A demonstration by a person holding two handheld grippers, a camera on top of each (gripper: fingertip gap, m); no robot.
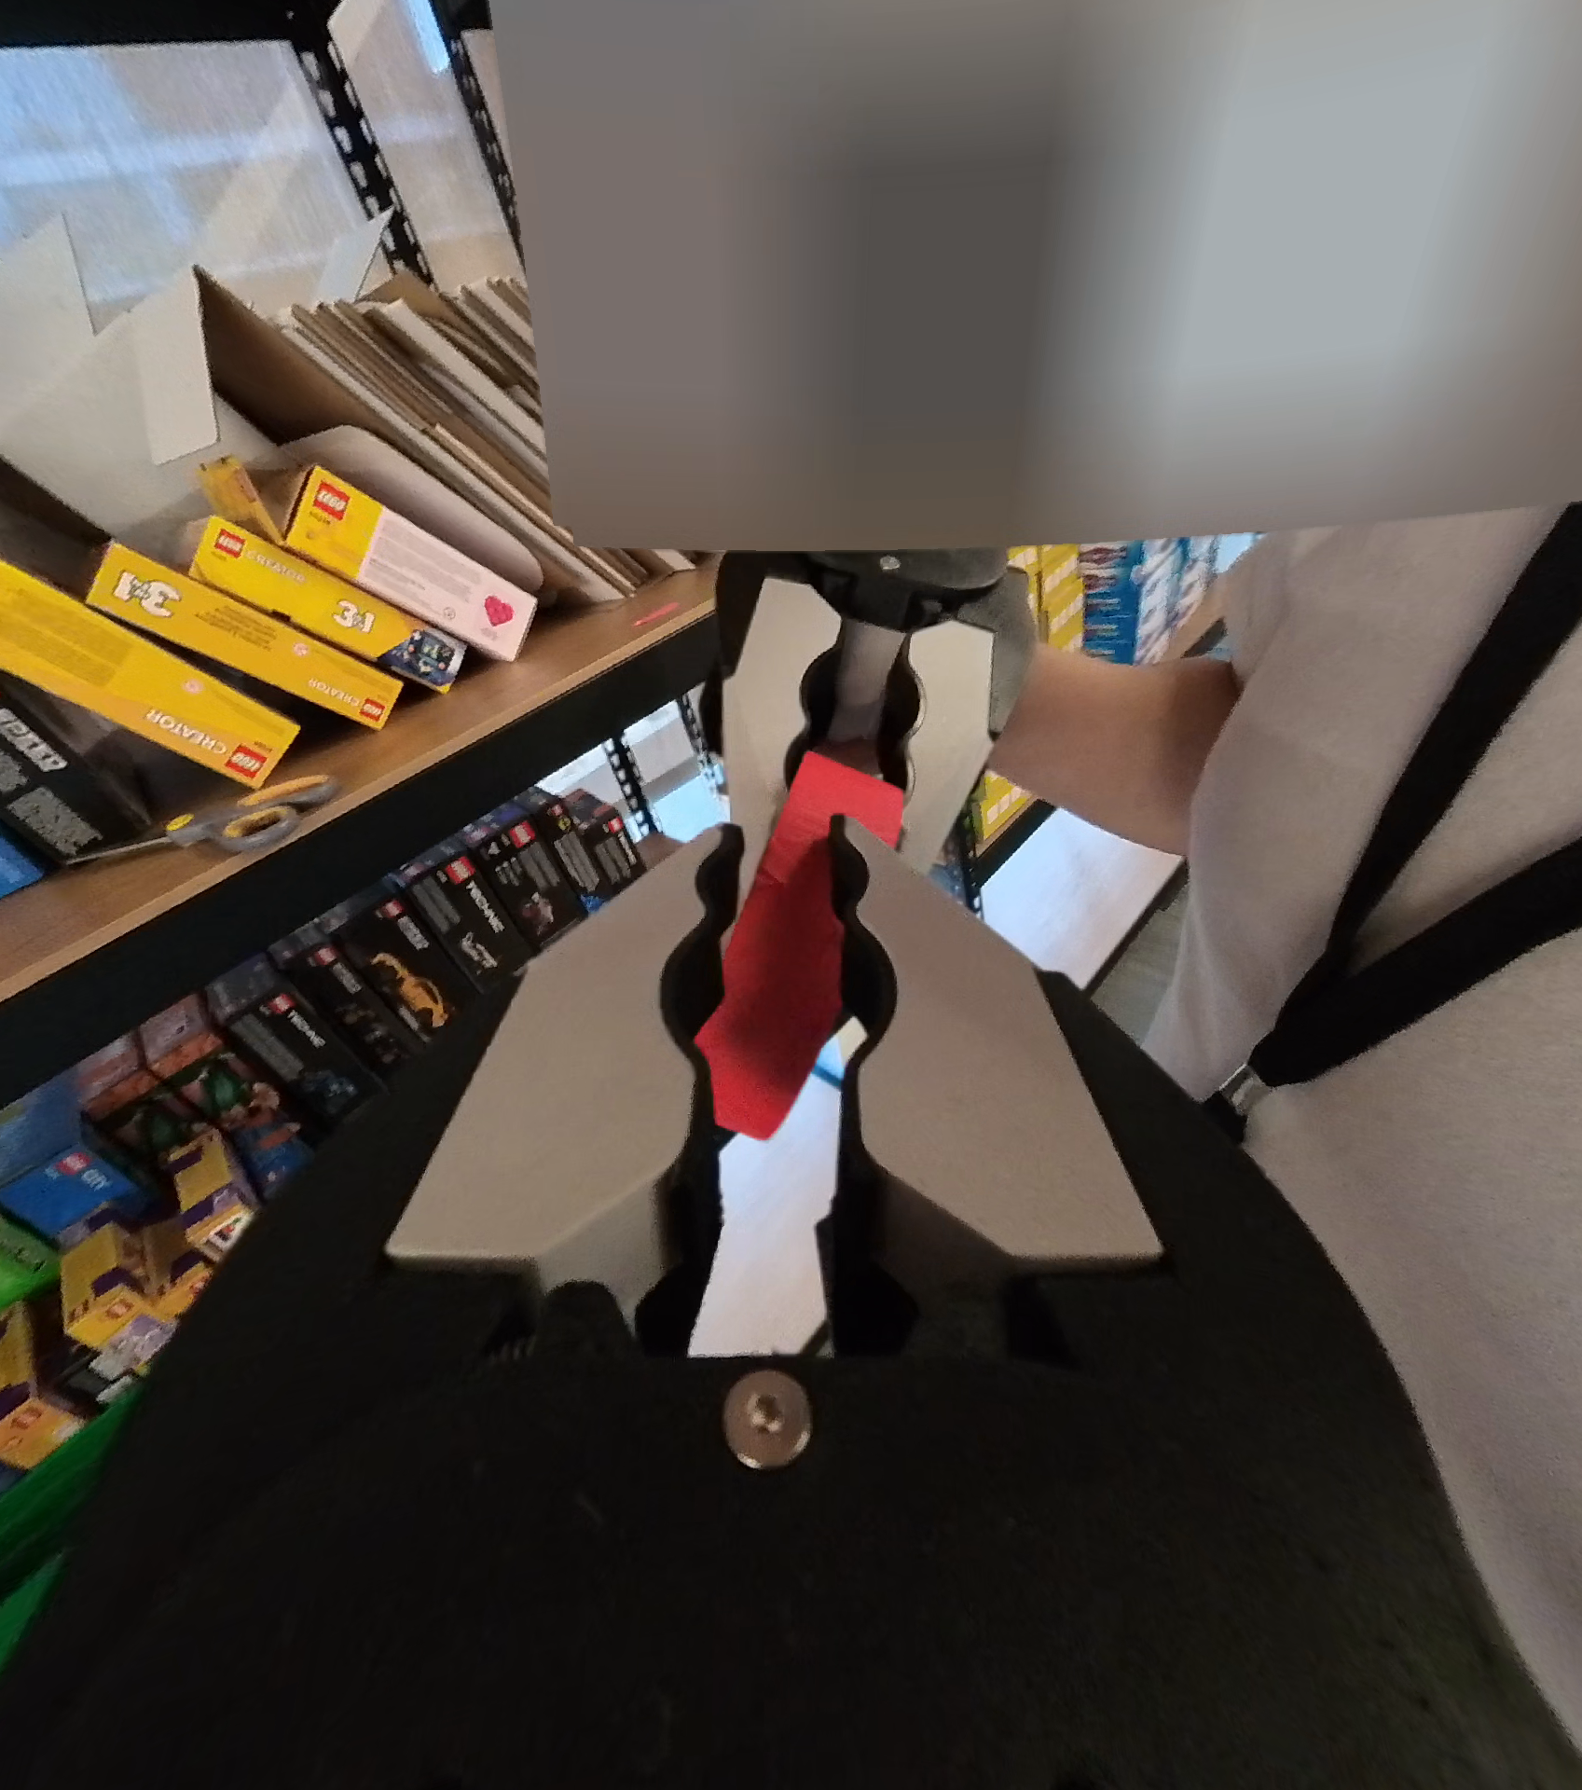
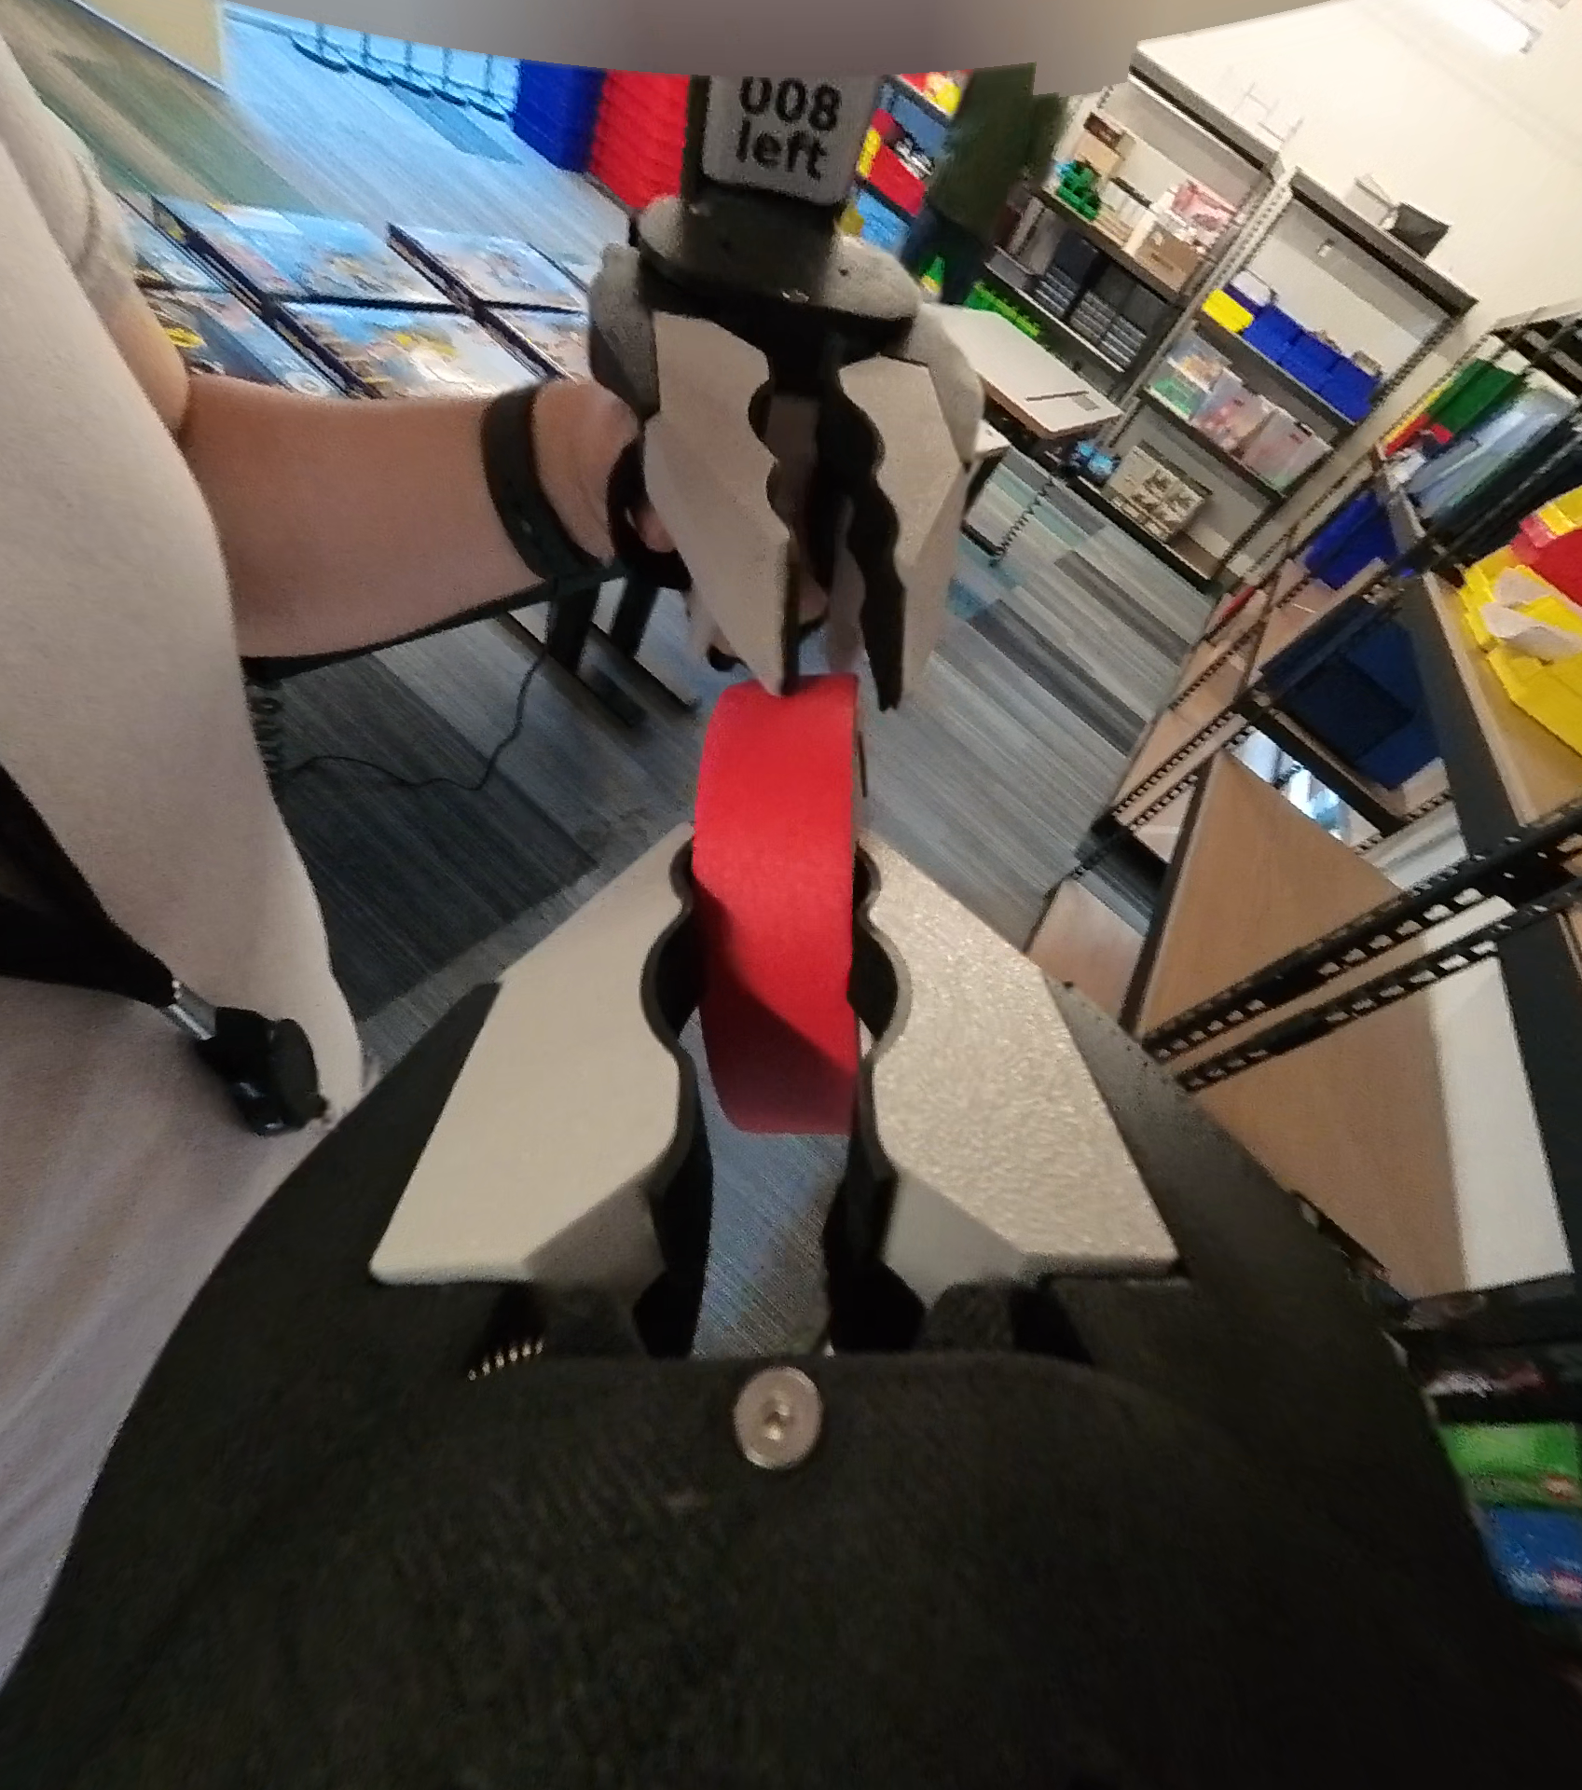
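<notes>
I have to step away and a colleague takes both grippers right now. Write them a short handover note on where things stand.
Left gripper: shut on the red tape roll, gripping one end.
Right gripper: shut on the same roll from the opposite side, so the two grippers face each other tip to tip.
The roll hangs in mid-air between them, in front of the person's torso, touching no surface.
Nearby: the wooden shelf with yellow boxes and scissors lies to the left gripper's left side.
No tape looks pulled off the roll as far as the pictures show.
</notes>
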